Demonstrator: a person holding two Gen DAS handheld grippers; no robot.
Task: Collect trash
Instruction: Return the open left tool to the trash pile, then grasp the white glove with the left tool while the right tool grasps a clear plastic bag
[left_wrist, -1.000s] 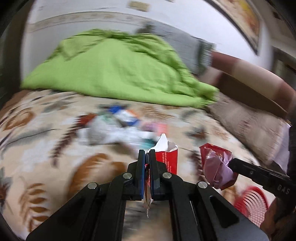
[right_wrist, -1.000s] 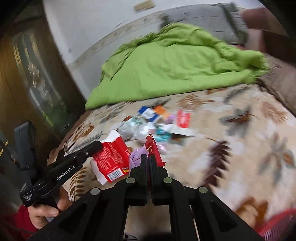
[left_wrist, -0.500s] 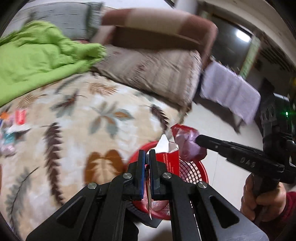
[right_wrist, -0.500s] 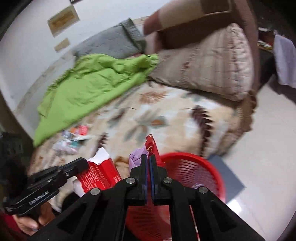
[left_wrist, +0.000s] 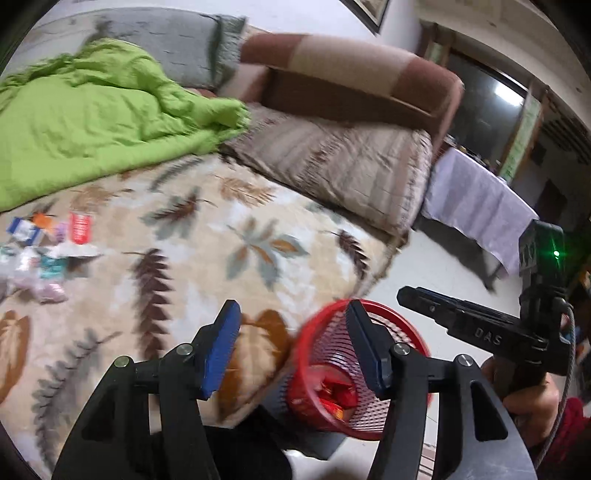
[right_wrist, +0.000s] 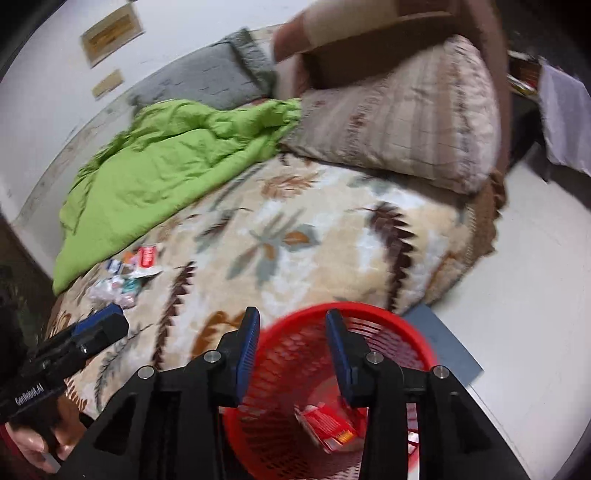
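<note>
A red mesh basket (left_wrist: 317, 328) (right_wrist: 384, 314) stands on the floor beside the bed. Red wrappers (left_wrist: 334, 397) (right_wrist: 327, 426) lie inside it. My left gripper (left_wrist: 291, 314) hangs over the basket's near edge, jaws opening, nothing between the blue pads. My right gripper (right_wrist: 291, 319) is above the basket, jaws opening and empty; it shows in the left wrist view (left_wrist: 402, 293) at the right. A pile of several wrappers (left_wrist: 48, 243) (right_wrist: 127, 275) lies on the leaf-patterned blanket (left_wrist: 184, 258) (right_wrist: 295, 236).
A green duvet (left_wrist: 85, 122) (right_wrist: 166, 155) covers the far side of the bed, with a grey pillow (left_wrist: 170, 40) and a beige pillow (right_wrist: 406, 118) behind. A white-covered table (left_wrist: 476, 203) stands across the pale floor (right_wrist: 517, 295). A grey mat (right_wrist: 443, 339) lies under the basket.
Both grippers swung from the wrapper pile over to the red basket, then opened. The red carton and the red-purple wrapper they held have dropped into the basket.
</note>
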